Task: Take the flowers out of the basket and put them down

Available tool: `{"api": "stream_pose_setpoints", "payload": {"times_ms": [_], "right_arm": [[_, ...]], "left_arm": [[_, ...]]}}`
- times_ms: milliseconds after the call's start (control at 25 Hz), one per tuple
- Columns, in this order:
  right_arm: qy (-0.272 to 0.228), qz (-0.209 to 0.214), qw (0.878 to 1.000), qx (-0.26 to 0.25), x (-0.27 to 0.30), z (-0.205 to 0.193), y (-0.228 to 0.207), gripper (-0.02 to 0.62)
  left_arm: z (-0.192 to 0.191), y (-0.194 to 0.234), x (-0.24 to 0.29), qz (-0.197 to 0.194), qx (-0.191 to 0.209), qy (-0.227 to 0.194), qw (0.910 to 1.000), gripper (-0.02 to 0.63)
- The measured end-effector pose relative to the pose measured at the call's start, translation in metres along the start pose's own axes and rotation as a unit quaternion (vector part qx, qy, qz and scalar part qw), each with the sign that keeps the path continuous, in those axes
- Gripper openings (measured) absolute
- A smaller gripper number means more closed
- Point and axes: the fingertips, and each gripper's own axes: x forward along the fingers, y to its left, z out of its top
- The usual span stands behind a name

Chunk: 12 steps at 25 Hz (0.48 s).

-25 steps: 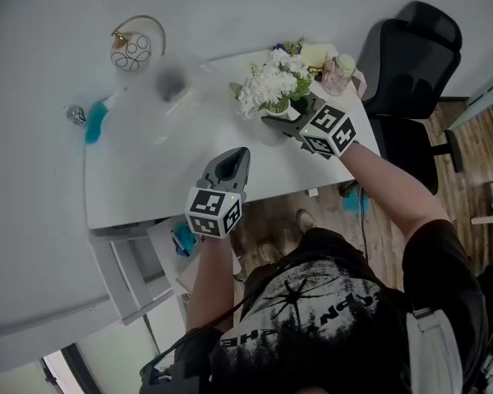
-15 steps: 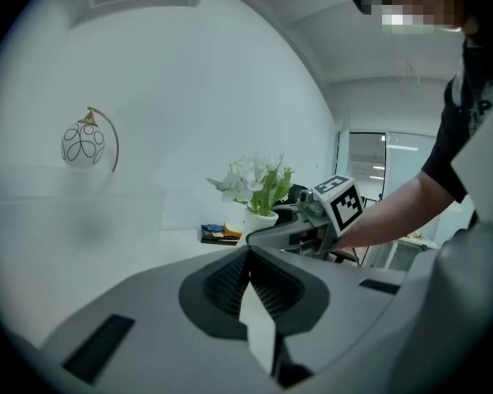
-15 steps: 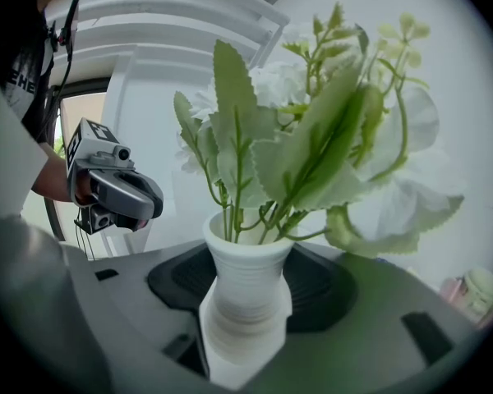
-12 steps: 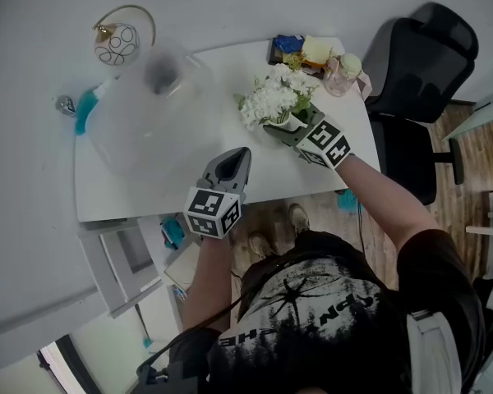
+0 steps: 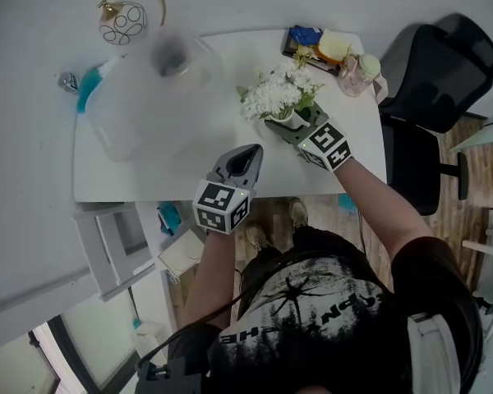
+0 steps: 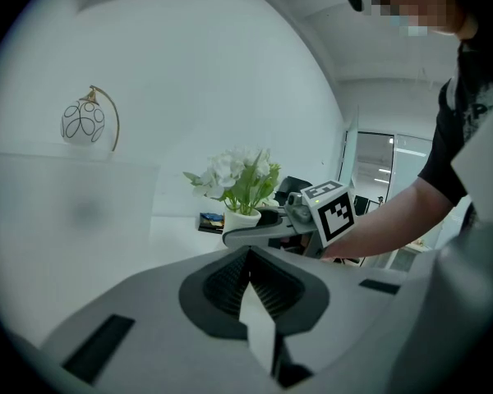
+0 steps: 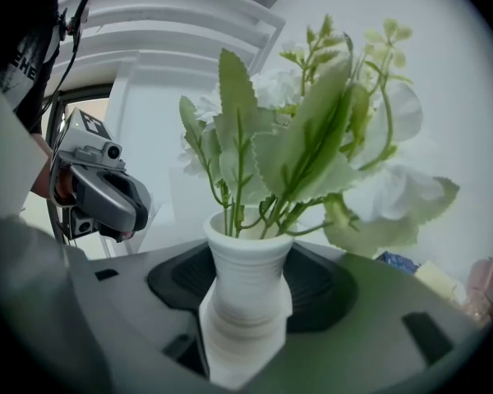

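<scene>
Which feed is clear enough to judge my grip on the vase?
Right gripper view: fisheye with dark corners, yet the white ribbed vase reads clearly in the right claw; left gripper view: white flowers small, soft; head view: flowers cover most of the vase.

The foot of the vase (image 7: pixel 245 273) is hidden between the jaws of the right gripper (image 5: pixel 281 125), the translucent basket (image 5: pixel 144 97) is only a blur, and the far-corner clutter (image 5: pixel 333 49) is too small to tell.

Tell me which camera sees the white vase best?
The right gripper view: the white vase fills the middle, clamped in the right gripper. The left gripper view shows it small and far. The head view mostly hides it under flowers.
</scene>
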Motion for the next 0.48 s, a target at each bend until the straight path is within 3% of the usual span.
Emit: {"api": "stream_pose_setpoints", "payload": {"times_ms": [480], "right_arm": [[-0.017,0.001,1.000,0.020,0.0033,-0.0033,0.0038,0.256]], "left_arm": [[-0.0016,0.0031,-0.0027,0.003,-0.022,-0.004,0.9997,0.011]]}}
